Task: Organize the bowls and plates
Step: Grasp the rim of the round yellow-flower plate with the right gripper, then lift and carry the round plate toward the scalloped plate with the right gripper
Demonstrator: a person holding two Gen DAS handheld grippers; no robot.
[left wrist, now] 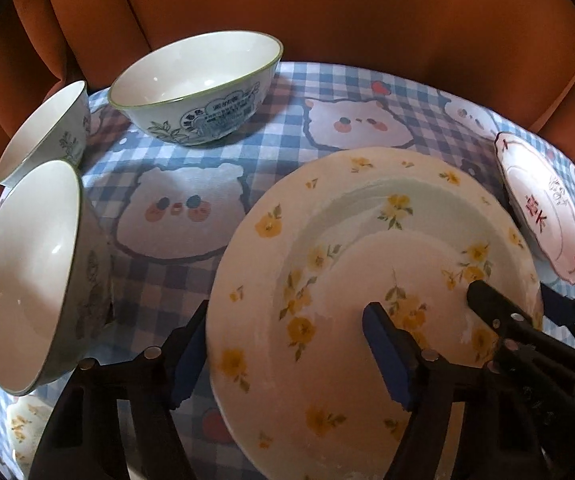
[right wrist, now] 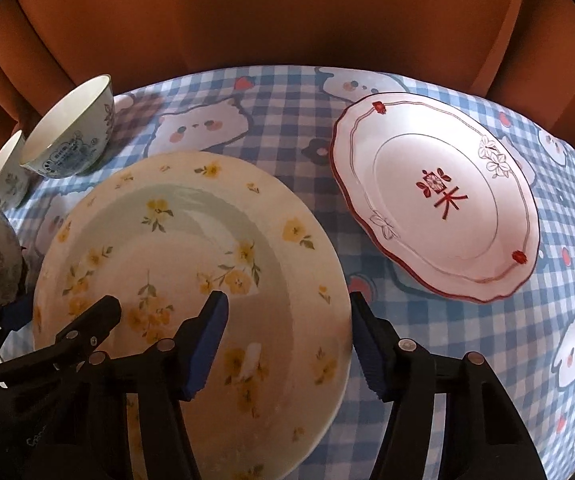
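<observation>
The yellow-flowered plate (left wrist: 371, 312) lay near us on the checked worktop (left wrist: 287, 120), and both tongs were at it from opposite sides. Our left tongs (left wrist: 287, 344) stood spread across its left rim, one finger outside the edge and one over the well; our right tongs (right wrist: 287, 344) stood spread across its right rim in the same way. Neither pair had pressed onto the china, as far as we could tell.

We judged the step in hand to be the taking-up of this plate, so that it could be stacked with the other. The next move called for both tongs to pinch the rim evenly and lift it level (glazed china may slip from a lopsided hold).

Just beside it to the right, apart from it, sat the red-trimmed plate (right wrist: 435, 200). To the left stood three bowls: a near bowl (left wrist: 35, 280), a small bowl (left wrist: 47, 136) behind it, and a green-rimmed bowl (left wrist: 195, 88) further back.

We counted two plates and three bowls, with an orange curtain (left wrist: 327, 12) behind.
</observation>
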